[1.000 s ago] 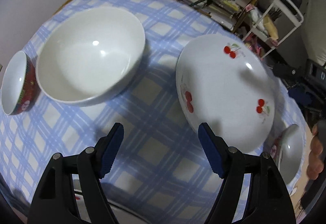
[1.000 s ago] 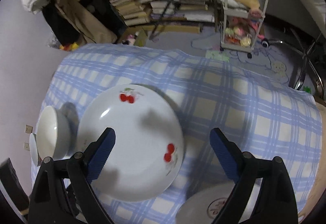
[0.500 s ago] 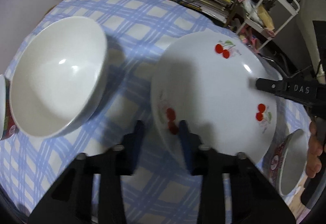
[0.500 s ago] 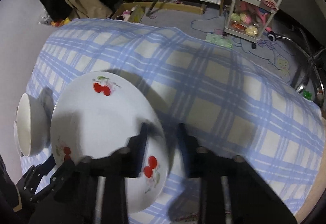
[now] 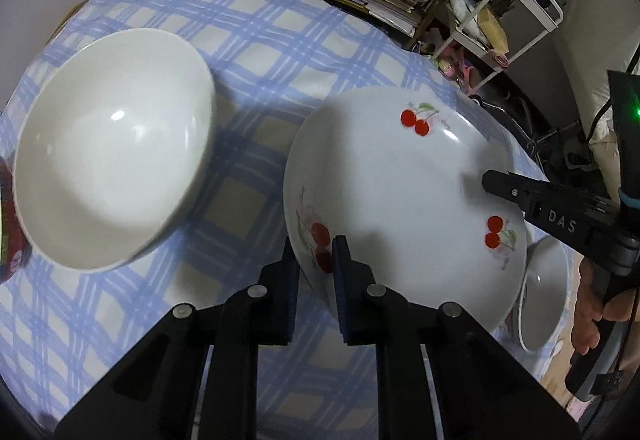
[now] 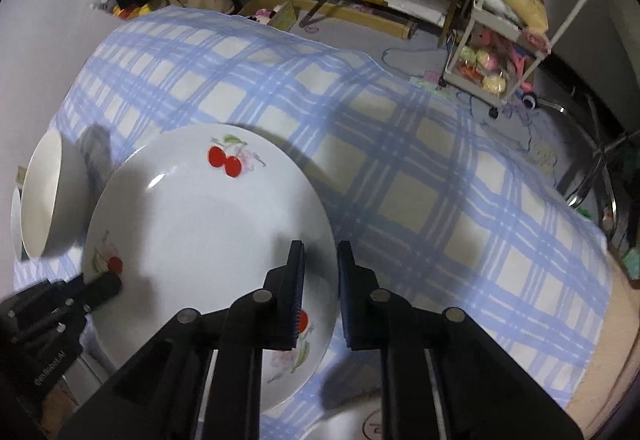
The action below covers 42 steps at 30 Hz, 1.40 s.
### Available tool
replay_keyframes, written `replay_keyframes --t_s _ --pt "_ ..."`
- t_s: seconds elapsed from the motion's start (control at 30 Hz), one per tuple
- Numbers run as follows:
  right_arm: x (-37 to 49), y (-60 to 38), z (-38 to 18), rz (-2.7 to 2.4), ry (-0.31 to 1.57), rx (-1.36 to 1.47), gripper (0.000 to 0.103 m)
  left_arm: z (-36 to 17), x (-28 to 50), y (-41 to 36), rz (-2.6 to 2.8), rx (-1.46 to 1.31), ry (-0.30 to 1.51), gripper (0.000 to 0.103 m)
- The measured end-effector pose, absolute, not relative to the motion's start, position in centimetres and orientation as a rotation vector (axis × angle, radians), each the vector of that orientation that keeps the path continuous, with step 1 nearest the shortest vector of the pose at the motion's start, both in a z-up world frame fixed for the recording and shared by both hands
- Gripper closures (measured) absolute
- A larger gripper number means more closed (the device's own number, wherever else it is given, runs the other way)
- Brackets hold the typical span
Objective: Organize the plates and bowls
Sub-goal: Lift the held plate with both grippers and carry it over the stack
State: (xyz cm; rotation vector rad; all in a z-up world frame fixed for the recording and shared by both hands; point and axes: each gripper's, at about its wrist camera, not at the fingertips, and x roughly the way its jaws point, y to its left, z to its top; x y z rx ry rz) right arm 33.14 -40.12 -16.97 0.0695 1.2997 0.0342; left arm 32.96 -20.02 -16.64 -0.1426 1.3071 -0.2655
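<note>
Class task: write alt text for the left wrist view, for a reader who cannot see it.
The left gripper is closing on the near rim of a cherry-patterned plate, while the right gripper holds the opposite rim. A white bowl sits left on the blue checked tablecloth.

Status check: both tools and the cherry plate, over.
Left tool closing on cherry plate near rim. Right tool shut on opposite rim. White bowl close beside plate, small bowl under its far edge.

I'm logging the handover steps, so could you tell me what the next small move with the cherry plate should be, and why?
Probably lift it straight up, both hands together. The left gripper is closing on the cherry plate at its near rim, and the right gripper pinches the opposite rim. A level lift should clear the white bowl beside it.
</note>
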Motion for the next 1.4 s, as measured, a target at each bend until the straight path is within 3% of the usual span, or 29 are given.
replay_keyframes --t_s 0.17,1.07,1.4 --pt "31.8 -39.7 -15.2 0.069 1.285 0.083 0.091 -15.6 32.4 -18.8 -0.281 -0.157 1.31 0.087" --pt "18.6 -33.6 -8.8 0.105 1.168 0.208 0.091 -7.7 21.7 -11.5 -0.384 -0.043 1.249 0.087" --pt "14.5 -29.2 -8.0 0.119 1.167 0.22 0.091 -7.7 17.2 -6.8 -0.346 -0.086 1.242 0.087"
